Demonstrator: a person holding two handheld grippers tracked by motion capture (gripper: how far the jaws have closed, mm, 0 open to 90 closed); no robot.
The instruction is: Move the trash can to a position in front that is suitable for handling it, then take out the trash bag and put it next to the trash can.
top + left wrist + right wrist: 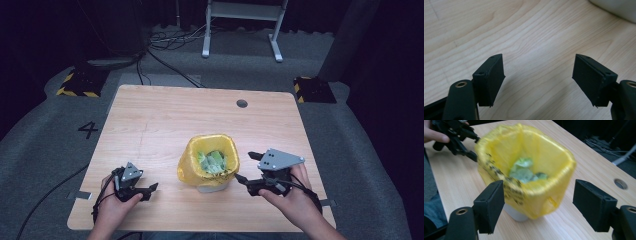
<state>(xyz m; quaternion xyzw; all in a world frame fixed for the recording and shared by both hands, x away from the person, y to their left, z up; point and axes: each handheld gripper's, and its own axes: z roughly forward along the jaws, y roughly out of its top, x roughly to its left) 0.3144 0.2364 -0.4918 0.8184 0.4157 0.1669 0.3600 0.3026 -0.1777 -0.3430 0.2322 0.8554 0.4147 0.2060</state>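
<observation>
High view gives me the bin (212, 172) first: a small white bin lined with a yellow bag (190, 160), standing upright on the wooden table (165, 115), a little toward my side of the middle and between my two grippers. The bag is folded over the rim and hangs down the outside, with black printing on it. Inside I see crumpled pale green paper (212, 162).

My right gripper (247, 167) is just beside the bin on its right. Its jaws are wide apart and point at the bin, with one fingertip close to the lower wall; I cannot tell if it touches. From the right gripper view the bin (516, 213) stands in front of the two black jaws, with the bag (544, 170) and the paper (522, 171) clearly seen, and nothing is pressed between the pads, so this gripper holds nothing.

My left gripper (152, 189) is on the other side, near the bin but apart from it, low over the table and pointing toward it. In the left gripper view the jaws are also spread wide with only bare wood (536, 37) between them, and the white bin wall (616, 8) is at the top right corner.

Farther away, the table has a round dark hole (242, 103) near its back edge.
</observation>
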